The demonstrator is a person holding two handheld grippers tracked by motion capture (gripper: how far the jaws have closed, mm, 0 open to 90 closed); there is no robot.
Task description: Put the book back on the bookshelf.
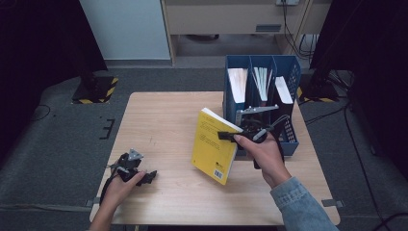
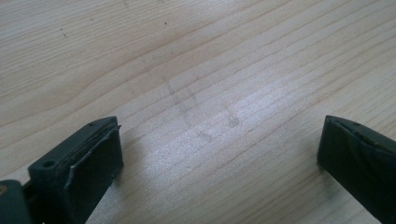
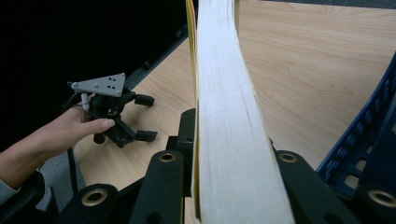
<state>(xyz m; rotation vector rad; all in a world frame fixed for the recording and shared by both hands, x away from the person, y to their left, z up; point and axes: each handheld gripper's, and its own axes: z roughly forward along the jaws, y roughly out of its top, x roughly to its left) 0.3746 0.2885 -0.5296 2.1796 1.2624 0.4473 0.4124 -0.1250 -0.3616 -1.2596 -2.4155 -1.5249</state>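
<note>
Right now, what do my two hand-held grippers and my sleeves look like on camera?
Both are black. The left hand-held gripper has two flat, square-ended jaws, a grey three-cornered plate on top with small holes, and a dark cable. The right hand-held gripper carries the same grey plate, and its black frame shows brass-ringed screw holes. The right arm wears a light blue denim sleeve; the left forearm is bare.

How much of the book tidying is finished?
Done, it seems: three books or folders stand in the blue file rack. In hand: the right gripper is shut on a yellow book, held up beside the rack. Left, probably: slotting that book in. The left gripper rests open on the table, holding nothing.
</note>
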